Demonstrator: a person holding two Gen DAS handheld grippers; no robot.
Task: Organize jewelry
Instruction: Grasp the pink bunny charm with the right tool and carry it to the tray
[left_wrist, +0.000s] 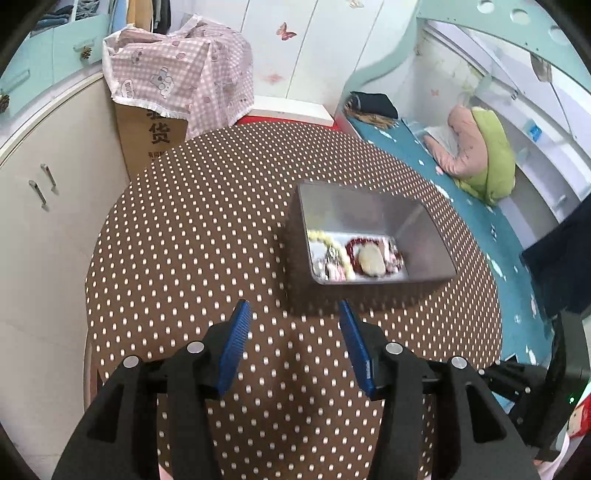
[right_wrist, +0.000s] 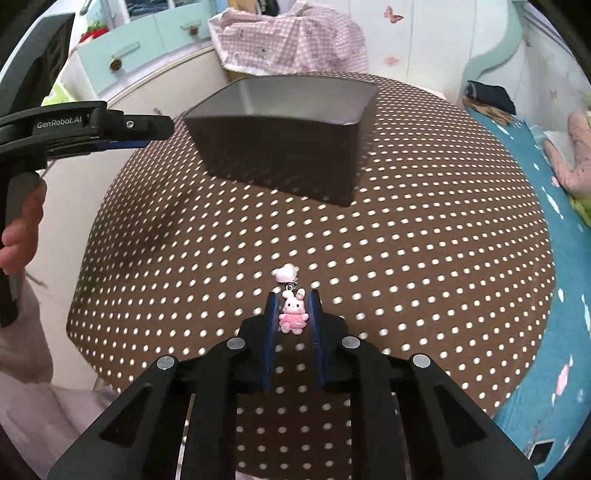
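We see a round bench (right_wrist: 424, 258) draped in a brown cloth with white dots. On it stands a grey metal tin (right_wrist: 280, 144), open at the top, toward twelve o'clock from the right gripper (right_wrist: 293, 308) in the right wrist view.

The right gripper points down at the cloth with its blue pads (right_wrist: 272, 314) drawn close around a pink bunny charm (right_wrist: 292, 315). The charm lies on the cloth between the pads, and each pad sits against a side of it, so we read the jaws as clamped on the charm. A short chain runs from the bunny's head toward twelve o'clock to a small pink-and-white piece (right_wrist: 285, 273), which rests on the cloth just beyond the fingertips, well short of the tin.

In the left wrist view the left gripper (left_wrist: 293, 314) hangs above the cloth with its blue pads (left_wrist: 236, 339) apart and nothing between them. The tin (left_wrist: 424, 236) sits at about one o'clock from its fingertips, just beyond them. Inside, somewhat blurred, lie a strand of pale beads (left_wrist: 332, 243), a dark red ring of beads (left_wrist: 354, 245) and a cream oval piece (left_wrist: 373, 260).

From the right wrist view the left gripper (right_wrist: 162, 127) shows at ten o'clock, beside the tin's left wall, held by a hand (right_wrist: 22, 229).

A bed with a blue sheet (left_wrist: 491, 236) lies at three o'clock of the bench.
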